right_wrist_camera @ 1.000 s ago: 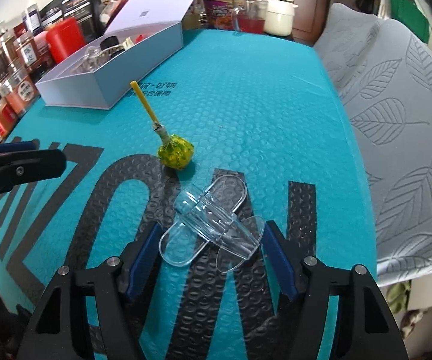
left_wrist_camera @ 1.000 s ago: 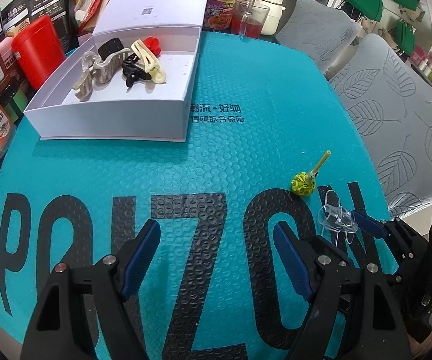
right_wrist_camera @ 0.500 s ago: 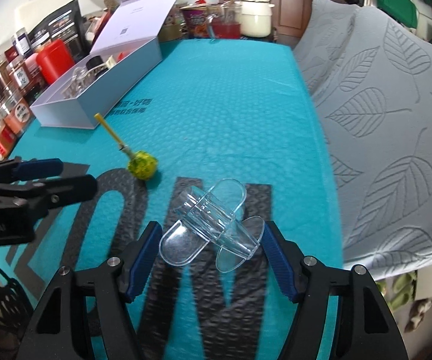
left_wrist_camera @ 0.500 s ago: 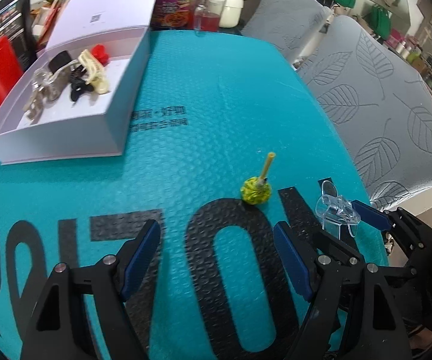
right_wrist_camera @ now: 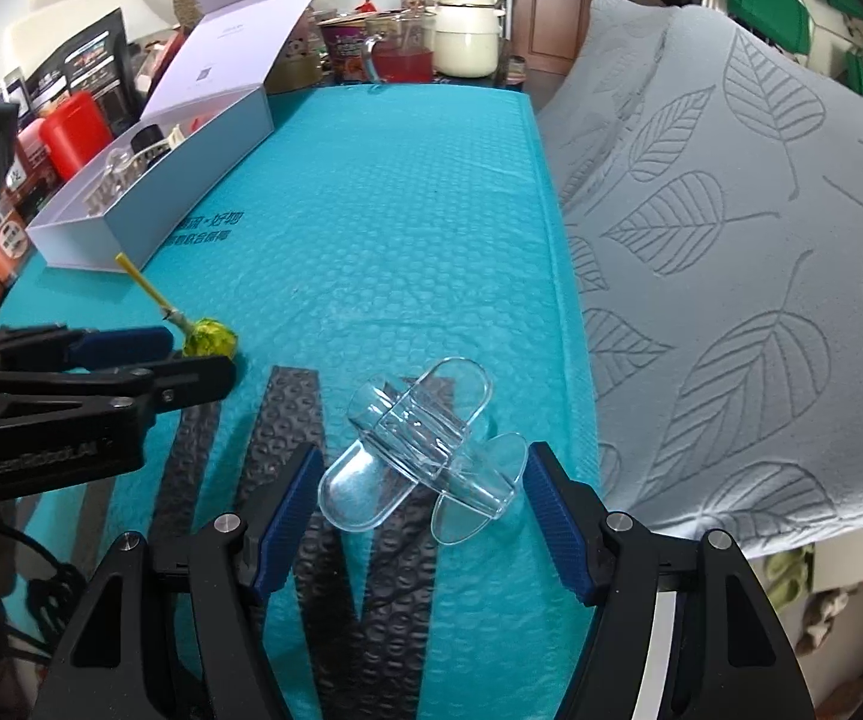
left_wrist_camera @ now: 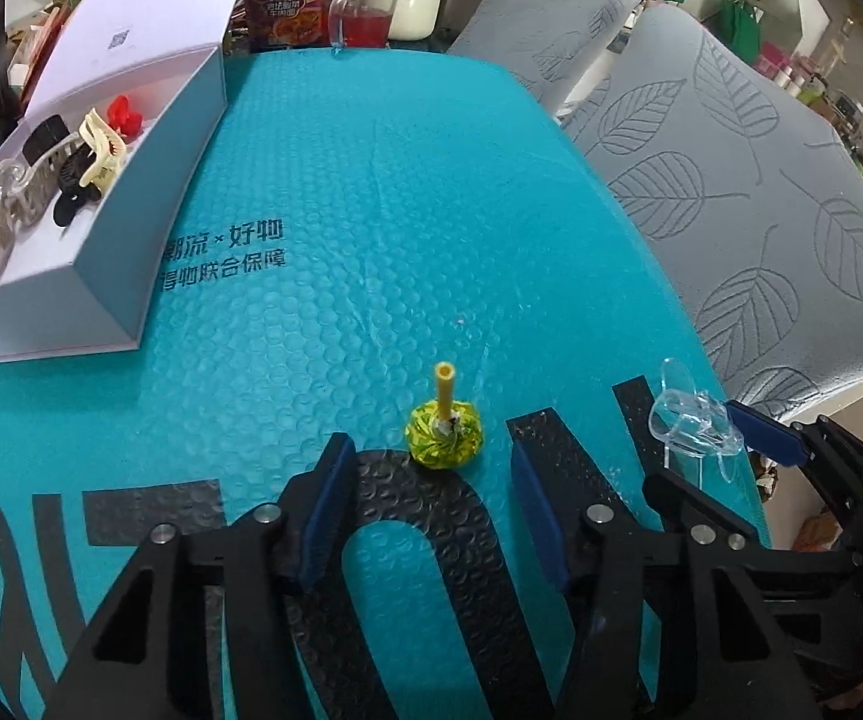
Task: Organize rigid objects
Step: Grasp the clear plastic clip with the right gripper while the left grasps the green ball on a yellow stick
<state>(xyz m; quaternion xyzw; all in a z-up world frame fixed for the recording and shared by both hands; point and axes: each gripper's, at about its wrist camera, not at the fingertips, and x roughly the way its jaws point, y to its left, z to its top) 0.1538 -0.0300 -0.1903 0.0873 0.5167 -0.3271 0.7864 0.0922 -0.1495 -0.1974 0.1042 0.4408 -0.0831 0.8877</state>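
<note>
A yellow-green lollipop (left_wrist_camera: 444, 437) with a yellow stick stands on the teal mat, just ahead of my open left gripper (left_wrist_camera: 428, 513); it also shows in the right wrist view (right_wrist_camera: 208, 337). My right gripper (right_wrist_camera: 423, 507) is shut on a clear plastic hair clip (right_wrist_camera: 416, 441) and holds it above the mat's right edge. The clip also shows in the left wrist view (left_wrist_camera: 692, 426). An open white box (left_wrist_camera: 89, 276) at the far left holds several hair clips (left_wrist_camera: 98, 150).
A red canister (right_wrist_camera: 74, 132) and jars stand left of the box. A red drink glass (left_wrist_camera: 365, 12), a noodle cup (left_wrist_camera: 281, 12) and a cream kettle (right_wrist_camera: 467, 24) stand at the far end. Grey leaf-patterned cushions (right_wrist_camera: 731, 228) run along the right.
My left gripper has moved right and forward until the lollipop stands just ahead of its fingers. My right gripper has lifted the clear clip and drawn back slightly.
</note>
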